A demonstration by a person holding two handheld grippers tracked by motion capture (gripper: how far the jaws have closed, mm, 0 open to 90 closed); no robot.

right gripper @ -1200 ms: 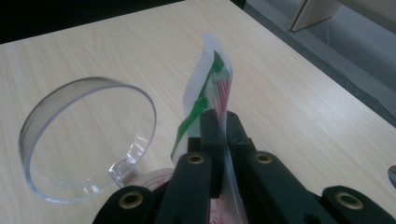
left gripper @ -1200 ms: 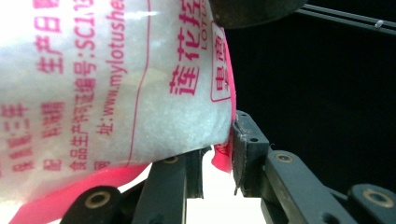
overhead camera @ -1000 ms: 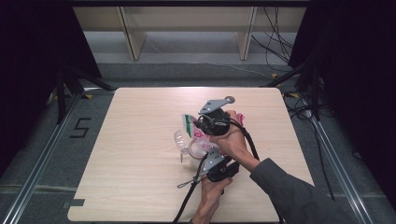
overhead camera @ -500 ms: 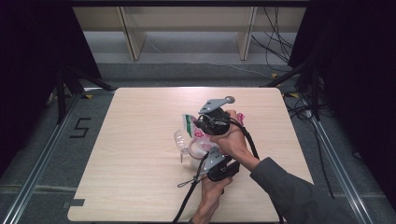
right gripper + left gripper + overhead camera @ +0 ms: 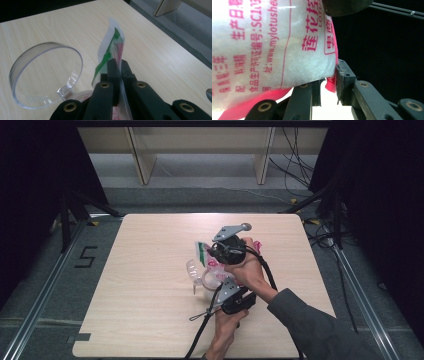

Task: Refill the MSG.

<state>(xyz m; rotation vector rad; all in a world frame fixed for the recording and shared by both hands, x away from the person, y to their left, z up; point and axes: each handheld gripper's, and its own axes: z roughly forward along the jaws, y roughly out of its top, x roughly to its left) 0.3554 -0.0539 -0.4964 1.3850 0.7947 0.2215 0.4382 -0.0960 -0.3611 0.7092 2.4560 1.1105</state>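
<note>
- Sachet (image 5: pixel 269 47), white with pink print: in the left gripper view, cut off by the top, left and bottom edges; its lettering runs out of frame at upper left.
- Dark rounded object (image 5: pixel 347 6), top centre of the left gripper view: cut off by the top edge; identity cannot be told.
- Sachet, high view: mostly hidden behind the right hand (image 5: pixel 247 267) and the right gripper (image 5: pixel 220 251) at frame centre; print too small to read.
- Clear lid (image 5: pixel 46 75), right gripper view: lower part hidden behind the jaws at bottom centre.
- Left gripper (image 5: pixel 220 292), high view: jaw tips hidden under the right hand.
- Sleeve (image 5: pixel 320 330): cut off by the lower right edge.
</note>
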